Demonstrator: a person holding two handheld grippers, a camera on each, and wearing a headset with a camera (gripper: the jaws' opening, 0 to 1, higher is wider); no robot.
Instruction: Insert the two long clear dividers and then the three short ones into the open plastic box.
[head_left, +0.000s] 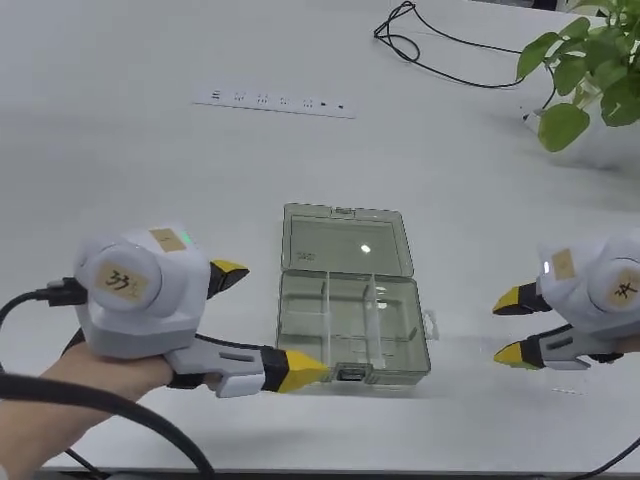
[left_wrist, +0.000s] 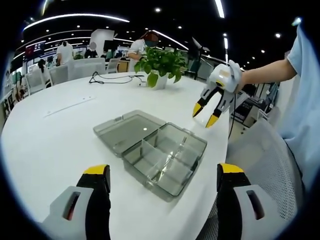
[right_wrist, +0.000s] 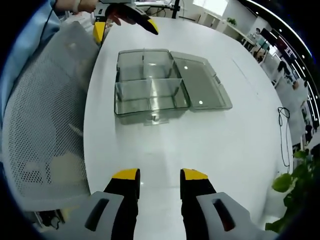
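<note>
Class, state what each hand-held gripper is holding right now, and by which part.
Nothing is held: the left hand-held gripper and the right hand-held gripper are both open and empty.

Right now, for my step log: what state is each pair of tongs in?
Left tongs: open wide, holding nothing.
Right tongs: open, holding nothing.

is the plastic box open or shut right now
Open. The lid lies folded back flat on the table behind the plastic box, whose divided base is uncovered.
</note>
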